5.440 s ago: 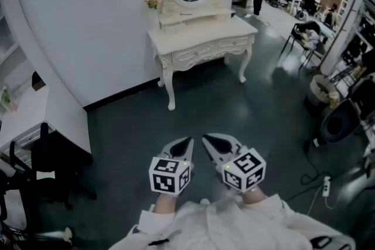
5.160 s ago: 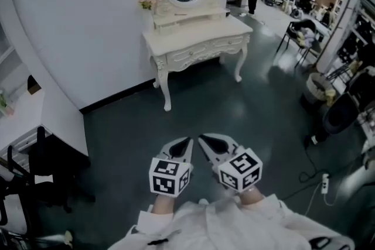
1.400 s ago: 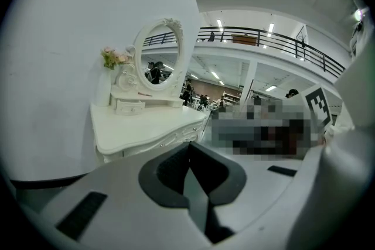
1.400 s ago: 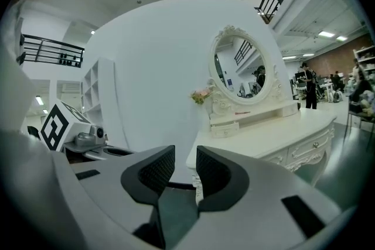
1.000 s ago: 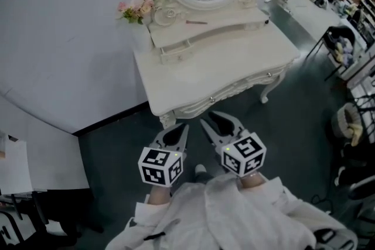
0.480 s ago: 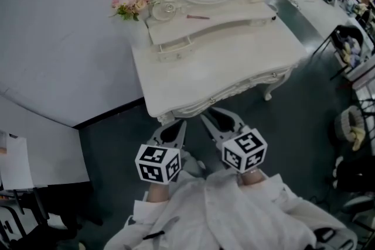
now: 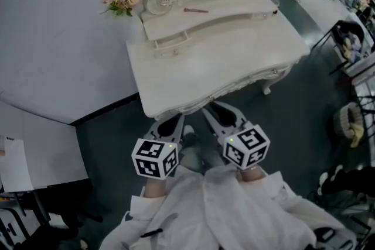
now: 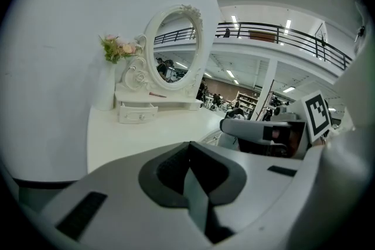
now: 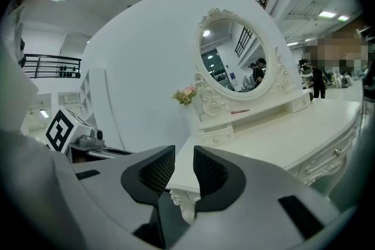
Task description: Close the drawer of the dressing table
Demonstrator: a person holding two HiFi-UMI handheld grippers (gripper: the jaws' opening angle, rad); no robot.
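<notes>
Both tools had drawn up to the desk (image 7: 222, 64) edge: left tool (image 7: 171, 123) pressed shut, empty; small drawer (image 7: 171, 44) ajar at twelve o'clock, likely within reach now; right tool (image 7: 218, 113) slightly parted, empty.

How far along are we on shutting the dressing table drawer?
Done: you stand at the front edge of the dressing table. In hand: nothing yet. The left tongs, shut, and the right tongs, slightly apart and empty, hover at that near edge. Left: the small drawer under the left end of the shelf sticks out, so reach across and push it flush.
</notes>
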